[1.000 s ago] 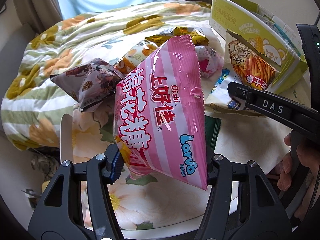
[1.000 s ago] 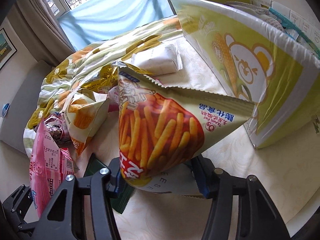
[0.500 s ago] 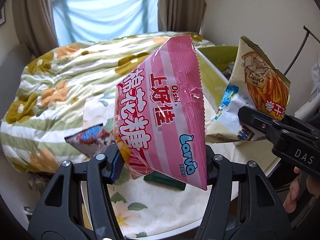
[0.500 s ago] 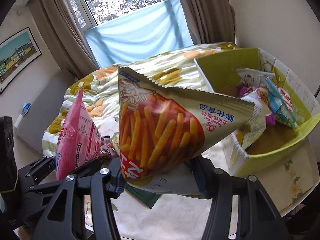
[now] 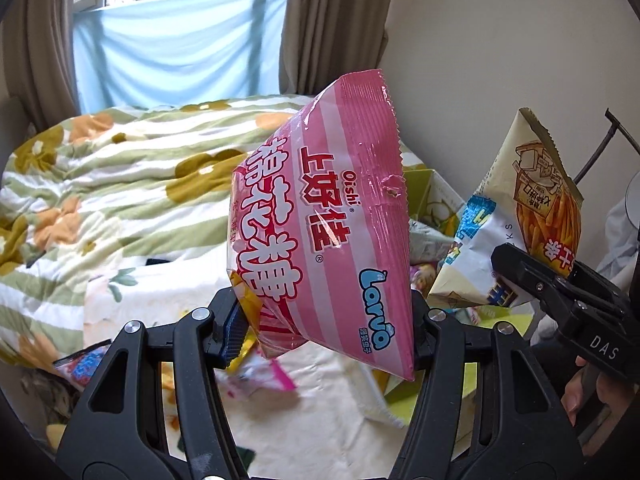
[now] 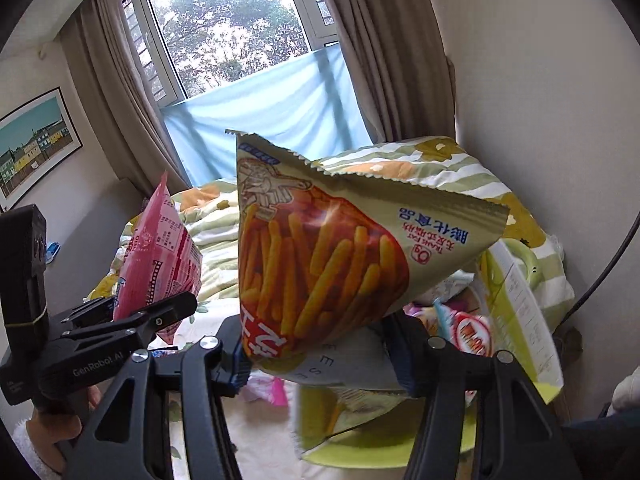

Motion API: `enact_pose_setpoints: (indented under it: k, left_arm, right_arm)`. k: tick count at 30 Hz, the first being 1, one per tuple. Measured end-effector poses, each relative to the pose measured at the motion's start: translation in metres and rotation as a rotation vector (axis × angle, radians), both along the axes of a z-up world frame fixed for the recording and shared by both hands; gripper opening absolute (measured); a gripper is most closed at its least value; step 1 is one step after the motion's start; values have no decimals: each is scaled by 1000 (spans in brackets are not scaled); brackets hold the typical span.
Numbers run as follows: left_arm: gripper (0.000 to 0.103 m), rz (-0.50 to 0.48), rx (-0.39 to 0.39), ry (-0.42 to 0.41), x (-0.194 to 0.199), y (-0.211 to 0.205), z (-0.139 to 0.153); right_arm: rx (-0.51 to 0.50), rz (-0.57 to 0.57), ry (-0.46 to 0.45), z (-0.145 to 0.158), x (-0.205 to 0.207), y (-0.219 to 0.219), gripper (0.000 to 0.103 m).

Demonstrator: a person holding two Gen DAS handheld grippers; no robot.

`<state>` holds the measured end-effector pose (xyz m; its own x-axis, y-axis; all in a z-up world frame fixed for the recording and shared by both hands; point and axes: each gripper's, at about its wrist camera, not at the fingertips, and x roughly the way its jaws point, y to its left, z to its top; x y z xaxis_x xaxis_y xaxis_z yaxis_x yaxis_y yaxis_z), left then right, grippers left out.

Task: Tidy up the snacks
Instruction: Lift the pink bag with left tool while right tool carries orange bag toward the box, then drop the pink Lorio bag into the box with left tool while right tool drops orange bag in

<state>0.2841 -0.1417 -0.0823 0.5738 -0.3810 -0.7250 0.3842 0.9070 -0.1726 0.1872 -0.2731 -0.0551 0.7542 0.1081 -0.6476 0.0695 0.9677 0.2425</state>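
Two packets in the air, one per gripper. Left gripper (image 5: 324,328) clamped on the lower end of the pink marshmallow bag (image 5: 332,232), so that the bag stands up in front of the camera, printed side toward it, top seam tilted away. Right gripper (image 6: 324,356) closed in the same way on the bottom corner of the fries-snack bag (image 6: 320,264), with a second white packet (image 6: 340,368) pressed under it between the same fingers, it seems. Gripped low probably because the flat crimped end gives the pads something firm, while the puffed middle would slip or crush.

Both bags held high above the flowered tablecloth (image 5: 320,424), clear of the small packets (image 5: 260,376) lying there. Just to the right and below, the yellow-green box (image 6: 516,288), open, already with several snacks inside. Likely aim: carry both bags over its rim and drop them in. Right bag nearer to the box; pink bag beside it, apart, not touching. Striped floral blanket (image 5: 120,184) behind, no part in the work.
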Motion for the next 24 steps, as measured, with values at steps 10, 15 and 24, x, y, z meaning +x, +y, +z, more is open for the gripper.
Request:
enact_pose_setpoints:
  k: [10,15,24]
  left_arm:
    - [62,62,-6,134,61,-100,-43]
    - [102,99,39,128,66,-118,-53]
    - [102,129,40,160,47,-88,-63]
  right_arm:
    - [6,65,62,-11,50,-91,52]
    - [24,92,93,-21,68,-115,52]
    - [64,105,132,-32,79,-119,52]
